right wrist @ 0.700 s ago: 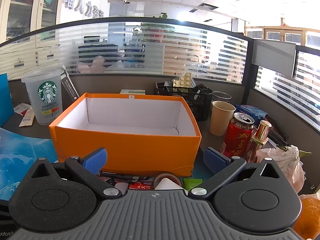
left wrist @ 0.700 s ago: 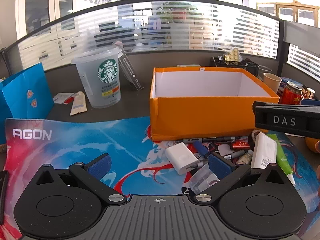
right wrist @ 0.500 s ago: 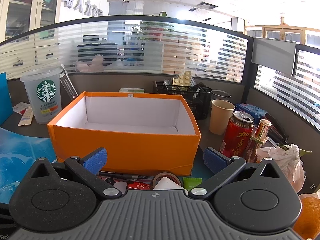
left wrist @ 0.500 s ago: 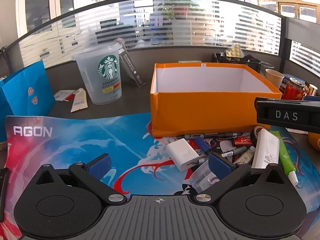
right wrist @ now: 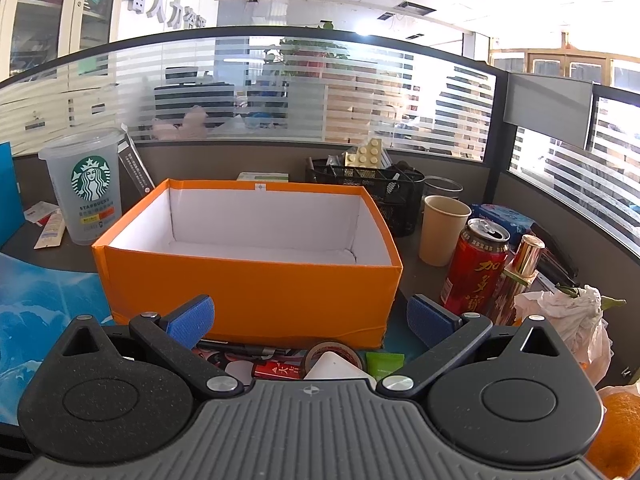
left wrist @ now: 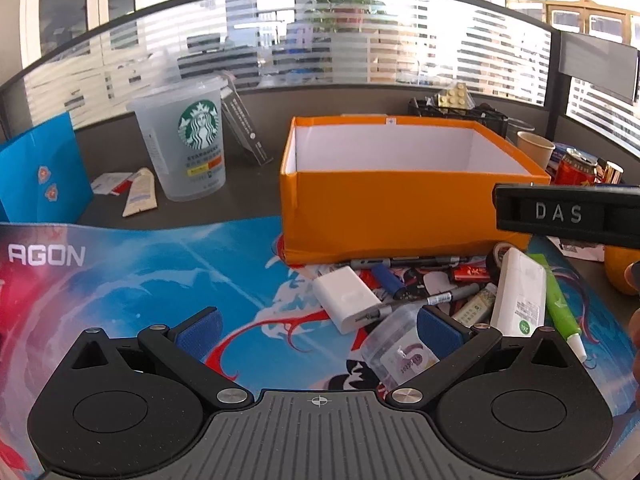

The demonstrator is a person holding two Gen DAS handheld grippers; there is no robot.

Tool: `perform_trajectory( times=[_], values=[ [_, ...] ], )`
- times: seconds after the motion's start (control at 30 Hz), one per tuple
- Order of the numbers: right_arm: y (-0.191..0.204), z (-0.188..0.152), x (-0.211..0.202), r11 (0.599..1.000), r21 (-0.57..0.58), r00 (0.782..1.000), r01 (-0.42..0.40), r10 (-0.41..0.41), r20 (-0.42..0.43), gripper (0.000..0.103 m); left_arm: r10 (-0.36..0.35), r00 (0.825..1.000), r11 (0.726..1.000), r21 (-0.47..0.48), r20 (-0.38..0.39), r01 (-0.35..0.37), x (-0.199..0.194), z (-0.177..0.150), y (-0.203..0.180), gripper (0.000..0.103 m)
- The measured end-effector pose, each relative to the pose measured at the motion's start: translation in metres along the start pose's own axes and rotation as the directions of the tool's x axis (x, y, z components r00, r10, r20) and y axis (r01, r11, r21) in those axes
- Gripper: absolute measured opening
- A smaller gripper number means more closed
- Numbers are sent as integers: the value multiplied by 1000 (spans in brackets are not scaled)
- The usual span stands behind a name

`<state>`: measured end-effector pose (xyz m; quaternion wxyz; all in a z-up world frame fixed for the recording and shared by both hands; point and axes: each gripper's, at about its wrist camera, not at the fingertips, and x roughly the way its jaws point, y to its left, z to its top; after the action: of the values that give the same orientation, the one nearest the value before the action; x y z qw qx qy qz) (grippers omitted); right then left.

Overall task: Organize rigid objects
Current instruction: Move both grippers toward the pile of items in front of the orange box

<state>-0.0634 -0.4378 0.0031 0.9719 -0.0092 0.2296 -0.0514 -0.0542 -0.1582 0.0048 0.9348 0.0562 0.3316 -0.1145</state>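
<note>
both tools stand spread wide and hold nothing: the left tool [left wrist: 318, 330] over the agon desk mat [left wrist: 120, 272], the right tool [right wrist: 308, 316] facing the orange box [right wrist: 248, 280]. the clutter pile [left wrist: 436, 292], with a white charger [left wrist: 346, 298], lies on the tabletop against the box's near wall.

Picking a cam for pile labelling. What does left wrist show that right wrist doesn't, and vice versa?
Left wrist only: the AGON mat, the white charger block, the white power bank, the green tube, a clear lidded container, and the right gripper's side marked DAS.

Right wrist only: the box's white floor, the crumpled plastic bag, the gold-capped bottle.

Both: the empty orange box, Starbucks cup, paper cup, red can, black mesh organiser. Both grippers open, holding nothing.
</note>
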Motion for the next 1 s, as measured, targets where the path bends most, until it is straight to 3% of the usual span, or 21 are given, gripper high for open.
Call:
perform_trajectory(
  times=[0.3,0.67,0.83,1.0],
  values=[
    [-2,-3,10,1000,11,999,-6,7,-32,103,-3,999,1000,-22,-48,2,18,-11,-5,103],
    [-10,-10,23,999,45,998,-30,33,-54,103,-3,1000,997,-79,-30,0,25,-14,-6,103],
    [-23,-16,17,999,37,999,28,-28,-19,103,-32,999,994,-100,-1,31,11,-23,-7,103],
    [-38,-31,19,996,26,995,90,-89,-42,103,-38,999,989,-144,0,38,20,-29,-11,103]
  ],
)
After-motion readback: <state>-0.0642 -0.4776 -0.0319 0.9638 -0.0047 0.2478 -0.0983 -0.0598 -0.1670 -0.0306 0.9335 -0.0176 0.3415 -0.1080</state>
